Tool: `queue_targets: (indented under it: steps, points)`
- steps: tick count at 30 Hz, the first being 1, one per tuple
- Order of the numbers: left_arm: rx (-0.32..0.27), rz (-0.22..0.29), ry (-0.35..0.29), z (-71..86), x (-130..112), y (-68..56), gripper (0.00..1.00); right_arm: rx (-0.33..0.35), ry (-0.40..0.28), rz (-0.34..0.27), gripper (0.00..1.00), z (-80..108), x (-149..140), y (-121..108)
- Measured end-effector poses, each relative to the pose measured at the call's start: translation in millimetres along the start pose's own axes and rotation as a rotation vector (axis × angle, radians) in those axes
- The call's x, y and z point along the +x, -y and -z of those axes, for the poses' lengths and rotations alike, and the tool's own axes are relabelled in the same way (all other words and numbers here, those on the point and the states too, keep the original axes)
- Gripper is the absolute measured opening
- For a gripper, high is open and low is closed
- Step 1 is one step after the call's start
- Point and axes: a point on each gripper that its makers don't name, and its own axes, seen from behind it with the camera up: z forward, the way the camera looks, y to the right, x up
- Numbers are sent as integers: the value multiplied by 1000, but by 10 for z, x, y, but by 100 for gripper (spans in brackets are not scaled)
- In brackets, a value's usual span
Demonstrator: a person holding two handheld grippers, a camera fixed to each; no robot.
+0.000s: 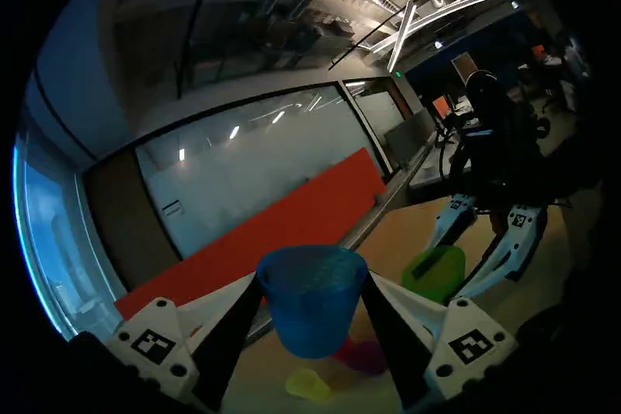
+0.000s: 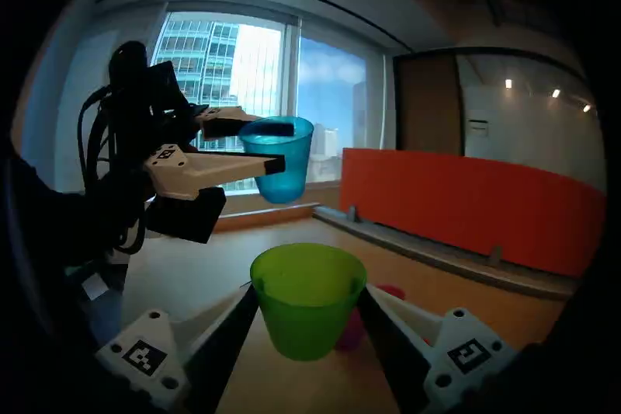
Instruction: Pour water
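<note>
A blue plastic cup (image 1: 312,309) sits between the fingers of my left gripper (image 1: 312,282), which is shut on it. In the right gripper view the same blue cup (image 2: 277,156) hangs in the air, roughly upright, held by the left gripper (image 2: 283,147) above and to the left. My right gripper (image 2: 308,293) is shut on a green cup (image 2: 308,305), low over the table. The left gripper view shows that green cup (image 1: 435,270) farther off in the right gripper (image 1: 449,270). I cannot tell whether either cup holds water.
A wooden table (image 2: 435,290) lies under both cups. A pink cup (image 1: 361,353) and a yellow one (image 1: 308,384) rest on it, the pink cup (image 2: 353,328) just behind the green one. An orange panel (image 2: 481,200) lines the table's far edge.
</note>
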Motion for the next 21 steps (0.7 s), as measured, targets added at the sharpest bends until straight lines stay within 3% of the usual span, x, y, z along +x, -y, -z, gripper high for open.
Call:
queue_targets:
  steps: [11,21]
  points:
    - [22,-132,10,6,104,103,86,32,-5,-4,89,-96,2,92]
    - [30,-230,11,19,162,85,86,53,2,-6,89,-164,-38,127]
